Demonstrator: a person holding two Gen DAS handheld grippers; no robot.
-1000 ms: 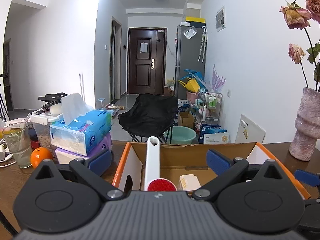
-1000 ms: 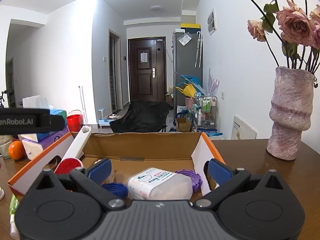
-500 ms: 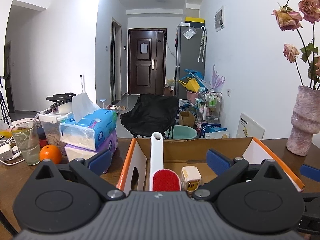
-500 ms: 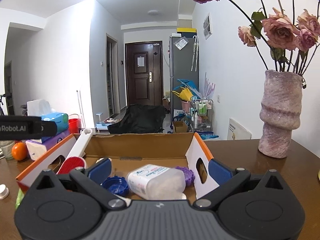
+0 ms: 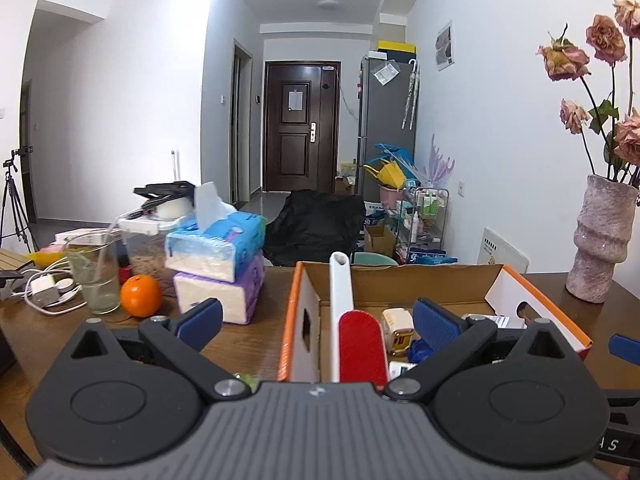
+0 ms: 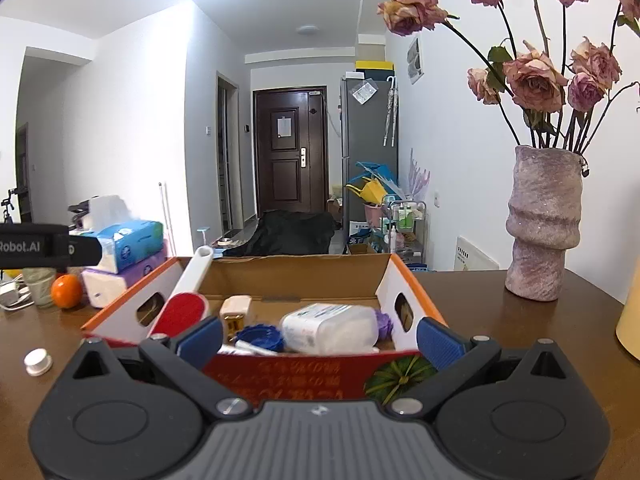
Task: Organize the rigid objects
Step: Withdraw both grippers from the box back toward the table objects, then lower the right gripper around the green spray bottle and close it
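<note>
Both grippers, left (image 5: 316, 316) and right (image 6: 318, 338), stand spread wide and hold nothing, facing the cardboard box (image 6: 296, 276) on the tabletop (image 6: 500, 320). Inside the box lie a red lint brush (image 6: 180, 312) leaning on the left wall, a white bottle (image 6: 330, 326) and a blue lid (image 6: 258, 336). A vase (image 6: 544, 224) stands toward the right edge; an orange (image 5: 141, 295) and tissue packs (image 5: 218, 264) sit left of the box.

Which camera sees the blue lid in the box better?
The right wrist view. There the blue lid lies in plain sight inside the cardboard box, beside the white container. In the left wrist view only a small blue bit peeks out behind the tongs' pad.
</note>
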